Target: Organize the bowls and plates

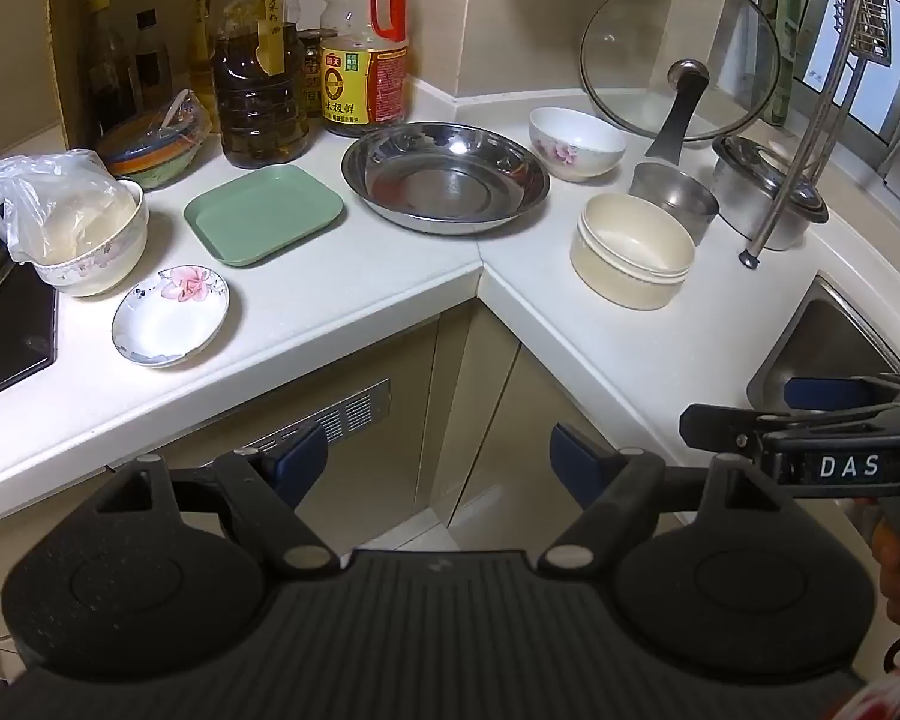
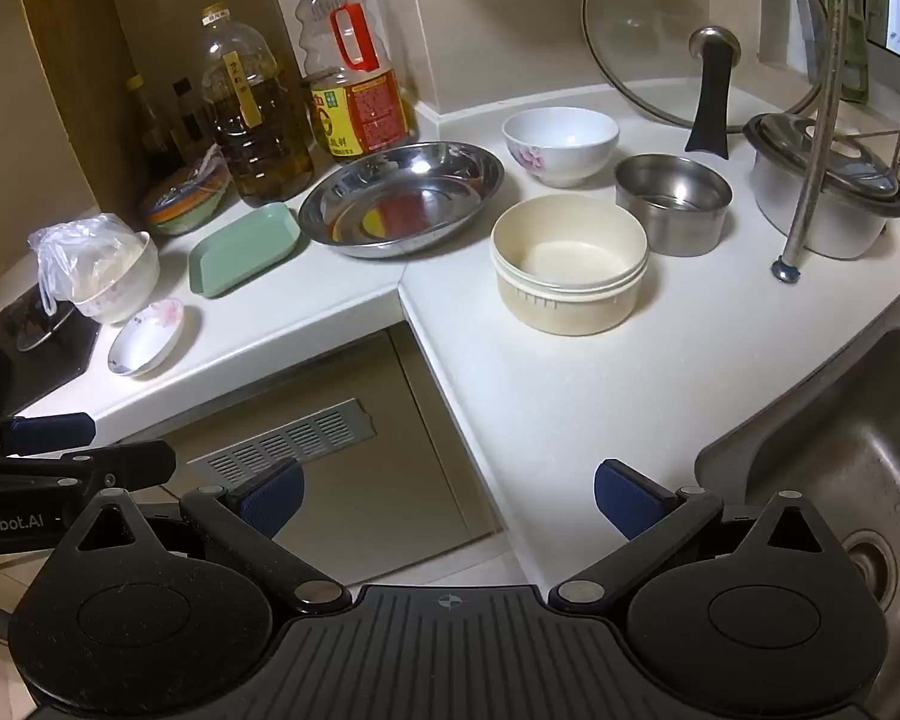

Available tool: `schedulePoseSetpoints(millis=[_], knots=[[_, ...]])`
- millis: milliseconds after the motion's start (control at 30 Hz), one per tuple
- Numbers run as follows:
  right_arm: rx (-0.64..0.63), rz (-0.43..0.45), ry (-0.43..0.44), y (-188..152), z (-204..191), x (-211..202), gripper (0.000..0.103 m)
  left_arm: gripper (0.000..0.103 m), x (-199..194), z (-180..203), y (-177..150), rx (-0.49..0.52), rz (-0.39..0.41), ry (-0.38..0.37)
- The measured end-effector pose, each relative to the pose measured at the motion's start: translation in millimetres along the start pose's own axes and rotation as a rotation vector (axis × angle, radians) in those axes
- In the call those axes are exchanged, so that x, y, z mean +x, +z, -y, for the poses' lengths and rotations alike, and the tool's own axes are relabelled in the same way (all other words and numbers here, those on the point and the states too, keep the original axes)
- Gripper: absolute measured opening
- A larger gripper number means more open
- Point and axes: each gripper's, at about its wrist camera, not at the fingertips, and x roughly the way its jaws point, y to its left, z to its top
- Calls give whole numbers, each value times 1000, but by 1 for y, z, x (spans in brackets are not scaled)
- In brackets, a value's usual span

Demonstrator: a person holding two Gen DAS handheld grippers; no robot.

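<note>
Your white corner desk [image 2: 570, 396] beside steel sink [image 2: 858, 420]; "DAS" on right hand-held gripper [image 2: 447, 495]; both hand-held grippers, left [image 1: 438, 456] too, wide, empty.

White countertop [image 2: 570, 396] with steel dish [image 2: 399, 198], bowls.

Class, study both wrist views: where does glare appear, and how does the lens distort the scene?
Left wrist view: bright glare spots on the steel basin, and the counter edge bows. Right wrist view: the basin mirrors red and yellow from the bottle behind, the sink gleams dully, and the straight counter edge curves strongly.
</note>
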Motion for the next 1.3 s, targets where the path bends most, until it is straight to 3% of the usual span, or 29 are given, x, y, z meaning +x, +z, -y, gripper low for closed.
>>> schedulePoseSetpoints(millis=[1300], knots=[[5, -11, 3, 10, 3, 11, 103, 80, 8, 0, 2, -2, -13, 0]])
